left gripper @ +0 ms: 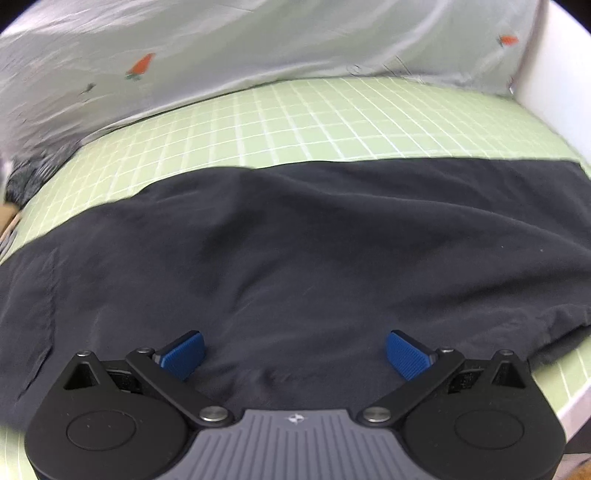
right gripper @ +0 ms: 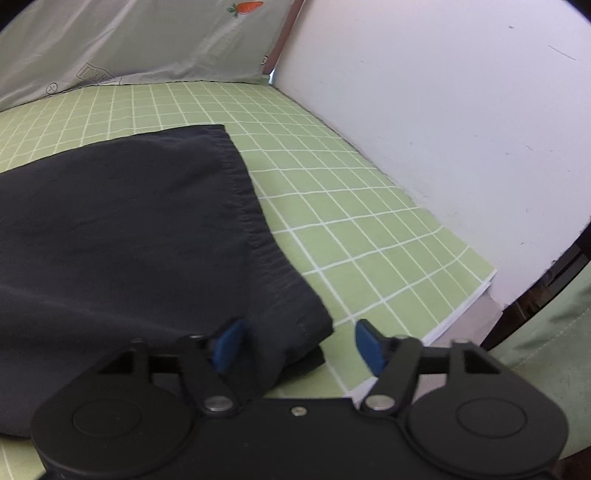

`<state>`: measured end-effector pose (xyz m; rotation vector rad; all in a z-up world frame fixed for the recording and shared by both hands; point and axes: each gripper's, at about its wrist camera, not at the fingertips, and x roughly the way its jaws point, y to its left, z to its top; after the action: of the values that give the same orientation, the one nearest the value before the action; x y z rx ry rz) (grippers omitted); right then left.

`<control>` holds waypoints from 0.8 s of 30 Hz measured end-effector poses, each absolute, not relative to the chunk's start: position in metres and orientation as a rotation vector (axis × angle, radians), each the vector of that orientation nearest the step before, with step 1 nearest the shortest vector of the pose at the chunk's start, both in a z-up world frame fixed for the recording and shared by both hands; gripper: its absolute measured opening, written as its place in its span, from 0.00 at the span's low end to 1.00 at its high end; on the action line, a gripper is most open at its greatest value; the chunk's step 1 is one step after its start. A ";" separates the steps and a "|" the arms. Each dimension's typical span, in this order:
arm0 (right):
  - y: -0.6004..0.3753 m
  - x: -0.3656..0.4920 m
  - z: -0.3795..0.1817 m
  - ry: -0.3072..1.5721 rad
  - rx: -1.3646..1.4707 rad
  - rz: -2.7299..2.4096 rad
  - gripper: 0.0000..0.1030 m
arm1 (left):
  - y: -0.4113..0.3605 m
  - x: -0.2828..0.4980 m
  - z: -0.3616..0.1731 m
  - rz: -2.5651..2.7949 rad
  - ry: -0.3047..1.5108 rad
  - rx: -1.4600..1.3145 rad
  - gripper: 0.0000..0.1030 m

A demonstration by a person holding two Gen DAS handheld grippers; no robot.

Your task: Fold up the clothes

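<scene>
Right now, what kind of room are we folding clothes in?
Probably a bedroom. The dark garment lies on what looks like a bed, covered by a green checked sheet. A pale quilt with a carrot print is bunched at the far end, and a white wall runs alongside.

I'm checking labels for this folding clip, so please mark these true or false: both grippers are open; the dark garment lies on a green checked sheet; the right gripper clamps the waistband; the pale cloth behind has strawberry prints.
1. Both grippers are open. True: left gripper and right gripper stand wide.
2. The dark garment lies on a green checked sheet. True.
3. The right gripper clamps the waistband. False: the garment's corner sits between its jaws, unpinched.
4. The pale cloth has strawberry prints. False: carrots.
</scene>
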<state>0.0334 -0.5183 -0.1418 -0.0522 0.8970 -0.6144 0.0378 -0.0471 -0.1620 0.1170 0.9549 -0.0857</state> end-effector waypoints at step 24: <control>-0.286 0.083 -0.122 0.789 0.126 -0.286 1.00 | 0.277 -0.043 -0.136 0.248 0.710 -0.585 1.00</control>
<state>0.0829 -0.2859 -0.1225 0.1258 0.7888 -0.2860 -0.0425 0.2771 -0.1361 -0.5852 0.7101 0.2483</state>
